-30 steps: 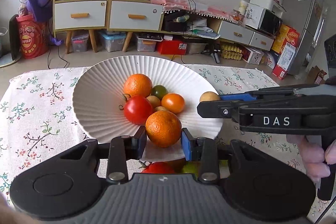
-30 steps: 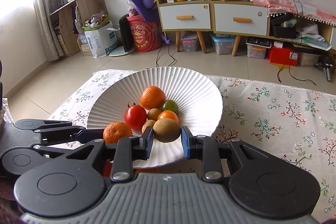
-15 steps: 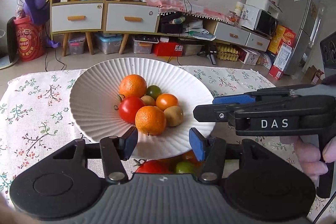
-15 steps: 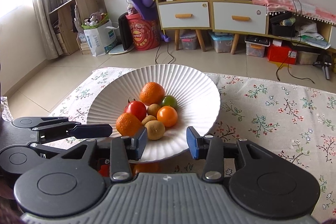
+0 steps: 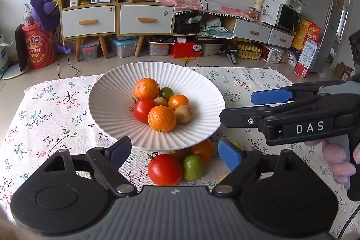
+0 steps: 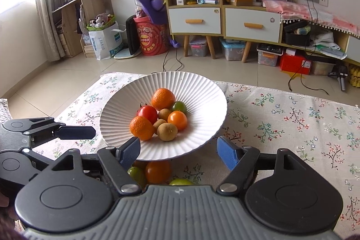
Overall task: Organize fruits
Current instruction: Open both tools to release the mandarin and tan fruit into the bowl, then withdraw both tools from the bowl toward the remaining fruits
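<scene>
A white ribbed plate (image 5: 108,105) (image 6: 202,91) on the floral tablecloth holds several fruits: two oranges (image 5: 162,118), a red tomato (image 5: 144,109), a kiwi (image 6: 167,132) and small round ones. My left gripper (image 5: 174,153) is open and empty, in front of the plate's near rim. My right gripper (image 6: 178,151) is open and empty, also at the near rim; in the left wrist view it reaches in from the right (image 5: 238,108). Loose fruits lie on the cloth under the rim: a red tomato (image 5: 164,169), a green fruit (image 5: 193,167), an orange (image 6: 157,171).
The floral tablecloth (image 6: 292,123) extends right of the plate. Behind the table are tiled floor, a drawer cabinet (image 5: 117,19), storage boxes and a red bucket (image 5: 41,48). The left gripper shows at the left edge of the right wrist view (image 6: 76,132).
Both grippers opened: the left let go of an orange and the right let go of a kiwi, both now on the plate. Both grippers drew back from the plate.
</scene>
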`<action>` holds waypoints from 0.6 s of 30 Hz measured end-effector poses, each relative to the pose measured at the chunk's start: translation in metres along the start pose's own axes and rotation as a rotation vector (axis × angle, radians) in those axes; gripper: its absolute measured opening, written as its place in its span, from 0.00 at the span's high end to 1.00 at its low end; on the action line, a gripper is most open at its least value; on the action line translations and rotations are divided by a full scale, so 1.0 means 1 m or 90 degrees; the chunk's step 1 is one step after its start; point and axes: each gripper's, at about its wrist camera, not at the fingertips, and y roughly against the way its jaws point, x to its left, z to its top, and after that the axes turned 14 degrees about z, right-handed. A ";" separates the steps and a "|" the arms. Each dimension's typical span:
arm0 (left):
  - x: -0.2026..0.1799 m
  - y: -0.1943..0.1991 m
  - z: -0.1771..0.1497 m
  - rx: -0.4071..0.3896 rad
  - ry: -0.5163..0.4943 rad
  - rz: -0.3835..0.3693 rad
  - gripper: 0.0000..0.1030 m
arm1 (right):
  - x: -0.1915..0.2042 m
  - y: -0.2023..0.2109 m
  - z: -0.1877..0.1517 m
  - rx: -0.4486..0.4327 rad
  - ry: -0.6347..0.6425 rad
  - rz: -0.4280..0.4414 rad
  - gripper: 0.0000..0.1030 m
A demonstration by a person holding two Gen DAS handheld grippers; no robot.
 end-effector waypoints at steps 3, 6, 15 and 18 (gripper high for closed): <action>-0.003 0.010 -0.002 0.001 -0.004 0.003 0.11 | 0.004 0.007 -0.002 -0.002 0.009 -0.005 0.15; -0.006 0.017 -0.005 0.002 -0.009 0.008 0.07 | 0.006 0.012 -0.004 -0.003 0.013 -0.010 0.12; -0.011 0.030 -0.014 0.023 -0.028 0.039 0.04 | 0.013 0.021 -0.015 0.005 0.021 -0.011 0.06; -0.009 0.032 -0.018 0.036 -0.030 0.043 0.04 | 0.016 0.023 -0.019 0.012 0.026 -0.007 0.05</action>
